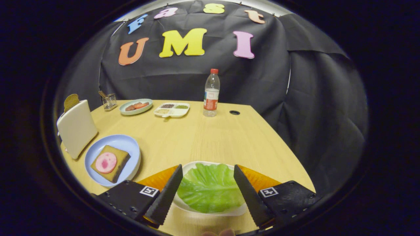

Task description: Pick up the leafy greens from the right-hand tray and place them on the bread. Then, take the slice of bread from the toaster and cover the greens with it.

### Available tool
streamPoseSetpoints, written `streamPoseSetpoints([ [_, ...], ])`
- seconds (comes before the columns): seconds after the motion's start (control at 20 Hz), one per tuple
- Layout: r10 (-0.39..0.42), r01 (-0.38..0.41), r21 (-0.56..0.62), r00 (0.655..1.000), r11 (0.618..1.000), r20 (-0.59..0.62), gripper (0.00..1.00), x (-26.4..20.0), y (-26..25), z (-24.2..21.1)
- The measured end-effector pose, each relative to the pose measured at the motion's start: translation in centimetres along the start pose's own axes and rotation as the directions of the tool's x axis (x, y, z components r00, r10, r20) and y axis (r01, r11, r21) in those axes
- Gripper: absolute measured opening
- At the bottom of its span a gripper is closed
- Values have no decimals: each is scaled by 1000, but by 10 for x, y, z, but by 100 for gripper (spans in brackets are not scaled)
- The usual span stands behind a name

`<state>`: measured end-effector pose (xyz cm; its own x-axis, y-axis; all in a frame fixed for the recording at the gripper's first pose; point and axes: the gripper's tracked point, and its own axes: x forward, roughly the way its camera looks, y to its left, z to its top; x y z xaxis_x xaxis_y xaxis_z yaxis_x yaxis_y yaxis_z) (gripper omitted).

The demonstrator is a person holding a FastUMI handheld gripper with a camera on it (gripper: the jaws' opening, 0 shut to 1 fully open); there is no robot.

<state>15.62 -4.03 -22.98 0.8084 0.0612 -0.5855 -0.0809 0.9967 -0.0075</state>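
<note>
The gripper (pixel 208 193) hangs over the near edge of the wooden counter (pixel 203 137) with its jaws wide apart, gripping nothing; one leaf of leafy greens (pixel 210 188) lies between the two fingers on a single white tray (pixel 229 211), and whether the fingertips touch the tray cannot be told. To the left of the fingers sits one pale blue plate (pixel 126 144) carrying one square slice of brown bread (pixel 119 159) topped by one round pink slice of sausage (pixel 106 162). Just beyond that plate, at the left edge of the counter, stands one white toaster (pixel 77 127), with one slice of bread (pixel 71 101) sticking up from its top. At the far side of the counter there are, from left to right, one small clear holder with sticks in it (pixel 109 101), one pale green plate (pixel 126 110) holding a few reddish-brown pieces of food, one white divided tray (pixel 171 114) with four compartments of small dark, green and pale bits, and one clear plastic bottle (pixel 211 93) with a red cap, standing upright. One small dark round hole (pixel 234 112) shows in the counter just right of the bottle. At the very near edge, two fingertips of a person's hand (pixel 219 233) peek in beneath the gripper.
</note>
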Motion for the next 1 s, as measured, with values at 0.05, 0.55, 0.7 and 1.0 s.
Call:
streamPoseSetpoints([
  [0.05,-6,6,1,1000,1000,-17,96,6,-3,-4],
  [0.55,12,-9,36,995,999,-96,97,30,-7,-30],
  [0.7,55,-49,68,994,997,-96,95,33,-4,-33],
  [1.0,104,-99,72,992,993,-72,31,35,8,-32],
])
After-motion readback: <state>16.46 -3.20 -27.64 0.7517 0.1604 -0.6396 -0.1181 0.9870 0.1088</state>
